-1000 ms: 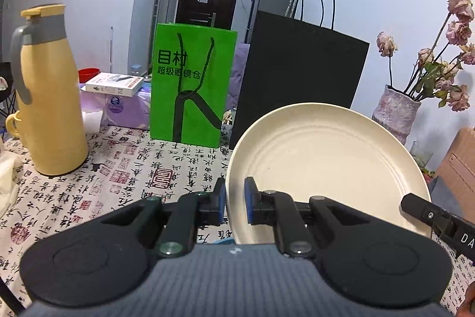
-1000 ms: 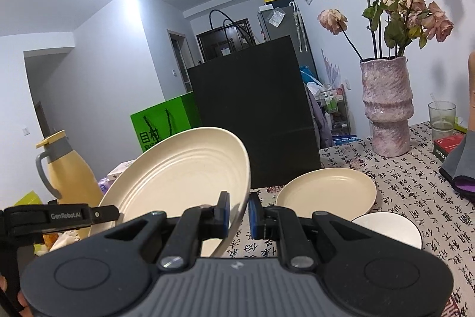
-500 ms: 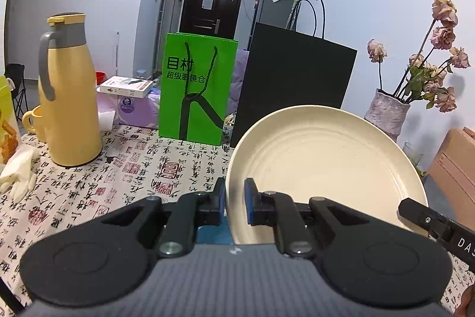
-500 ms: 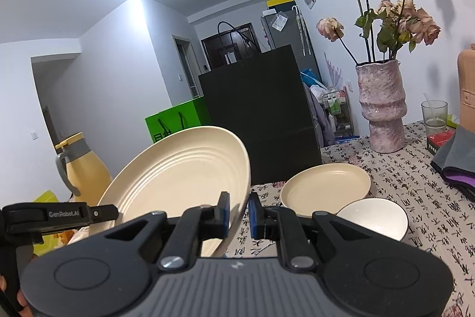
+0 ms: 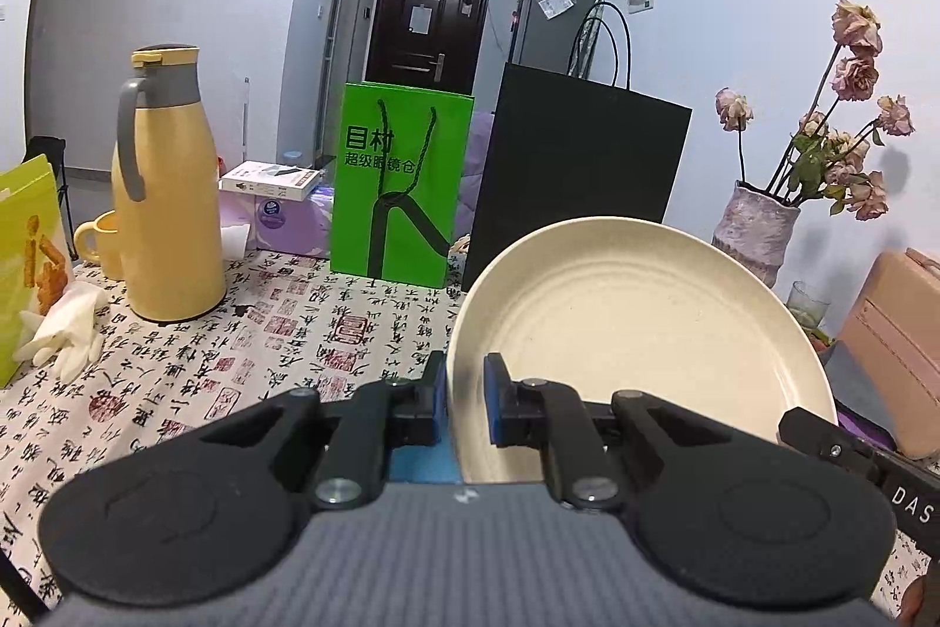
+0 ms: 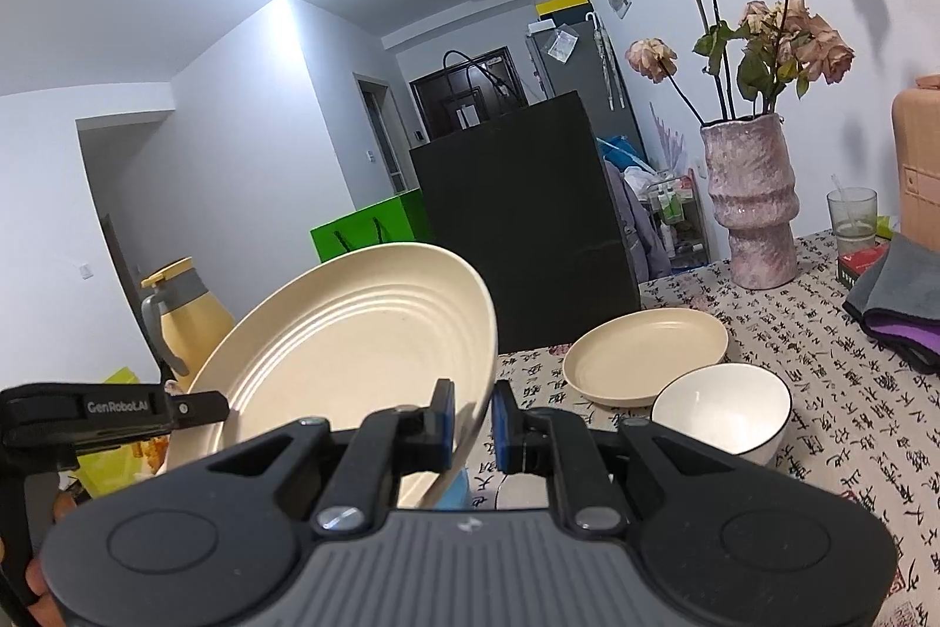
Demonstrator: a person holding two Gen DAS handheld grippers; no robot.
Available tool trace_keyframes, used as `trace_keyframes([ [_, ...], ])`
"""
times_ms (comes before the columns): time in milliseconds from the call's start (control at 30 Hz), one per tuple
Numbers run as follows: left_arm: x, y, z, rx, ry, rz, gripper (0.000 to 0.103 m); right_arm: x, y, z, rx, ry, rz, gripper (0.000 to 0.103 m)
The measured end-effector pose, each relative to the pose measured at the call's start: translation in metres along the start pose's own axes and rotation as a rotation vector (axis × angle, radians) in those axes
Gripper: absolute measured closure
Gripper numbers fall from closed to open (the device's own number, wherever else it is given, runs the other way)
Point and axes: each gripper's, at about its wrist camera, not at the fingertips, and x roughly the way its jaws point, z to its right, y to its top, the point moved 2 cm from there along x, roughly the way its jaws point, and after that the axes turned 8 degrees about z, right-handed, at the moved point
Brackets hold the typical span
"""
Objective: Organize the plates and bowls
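Looking along the left gripper (image 5: 464,406), its jaws are clamped on the near rim of a cream plate (image 5: 640,333) held tilted above the patterned tablecloth (image 5: 247,351); a yellow jug (image 5: 161,192), green bag (image 5: 399,192) and black bag (image 5: 578,174) stand well behind. From the right wrist, the right gripper (image 6: 473,421) pinches the same plate's (image 6: 352,351) opposite rim; a second plate (image 6: 646,351) lies ahead to the right, touching a white bowl (image 6: 722,403), likely where stacking goes; nothing blocks that path.

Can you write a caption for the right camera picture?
Both grippers hold a cream plate over the table, near another plate and white bowl.
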Motion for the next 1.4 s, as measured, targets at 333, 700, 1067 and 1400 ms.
trace_keyframes([
  [333,-0.015,-0.009,0.001,0.013,0.021,0.009,0.091,-0.010,-0.003,-0.002,-0.006,0.012,-0.006,0.090],
  [700,-0.029,-0.018,-0.001,0.002,0.013,0.000,0.091,-0.022,-0.005,0.000,-0.007,0.028,-0.004,0.090],
  [1067,-0.044,-0.032,0.007,0.014,0.002,-0.011,0.091,-0.037,-0.015,0.009,0.006,0.025,-0.015,0.090],
  [1400,-0.054,-0.044,0.013,0.017,0.000,-0.019,0.091,-0.049,-0.024,0.017,0.017,0.028,-0.027,0.090],
])
